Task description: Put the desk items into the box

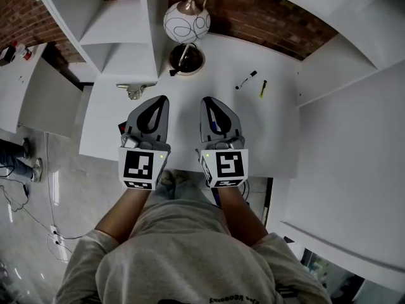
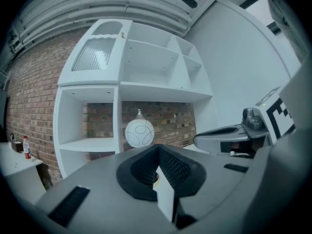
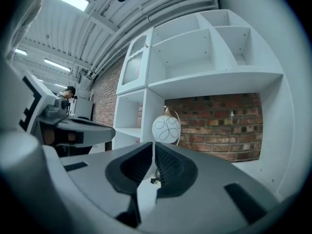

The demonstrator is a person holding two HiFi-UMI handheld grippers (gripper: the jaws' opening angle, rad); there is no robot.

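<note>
Both grippers hover side by side over the near part of the white desk. My left gripper is shut with nothing between its jaws. My right gripper is shut and empty too. Beyond them on the desk lie a black marker and a small yellow pen, to the right and out of reach of the jaws. A small metallic item lies at the desk's left edge. No box shows in any view.
A lamp with a white patterned globe and black base stands at the back of the desk against the brick wall. White shelving flanks the desk left and right. A dark object peeks out under the left gripper.
</note>
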